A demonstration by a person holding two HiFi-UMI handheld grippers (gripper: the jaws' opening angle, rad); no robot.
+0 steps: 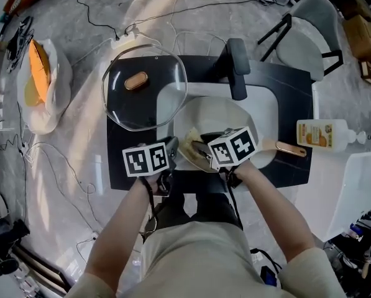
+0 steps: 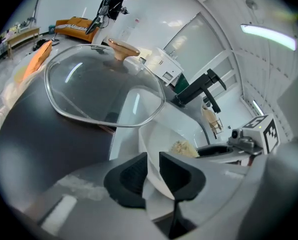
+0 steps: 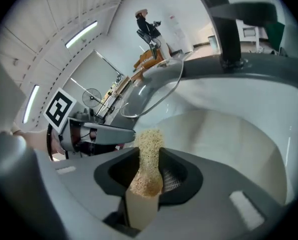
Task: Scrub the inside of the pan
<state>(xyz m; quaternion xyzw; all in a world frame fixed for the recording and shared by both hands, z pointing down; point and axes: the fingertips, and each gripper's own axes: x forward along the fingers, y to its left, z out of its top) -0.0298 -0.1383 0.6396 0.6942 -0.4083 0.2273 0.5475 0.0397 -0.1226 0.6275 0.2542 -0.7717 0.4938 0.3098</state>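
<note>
A white pan (image 1: 219, 113) sits in the white sink (image 1: 267, 104), its wooden handle (image 1: 289, 149) pointing right. My left gripper (image 1: 171, 148) is at the pan's near-left edge; in the left gripper view its jaws (image 2: 152, 171) are shut on the thin white rim (image 2: 158, 144). My right gripper (image 1: 201, 151) hangs over the pan's near side, shut on a beige fibrous scrub pad (image 3: 148, 159) that sticks up from between the jaws above the pan's inner wall (image 3: 228, 134). The pad (image 2: 184, 147) also shows inside the pan in the left gripper view.
A glass lid (image 1: 145, 89) with a wooden knob lies on the black counter left of the sink. A black faucet (image 1: 238, 67) stands behind the pan. A soap bottle (image 1: 325, 133) lies at the right. A chair (image 1: 309, 30), cables and a white bag (image 1: 42, 82) surround the counter.
</note>
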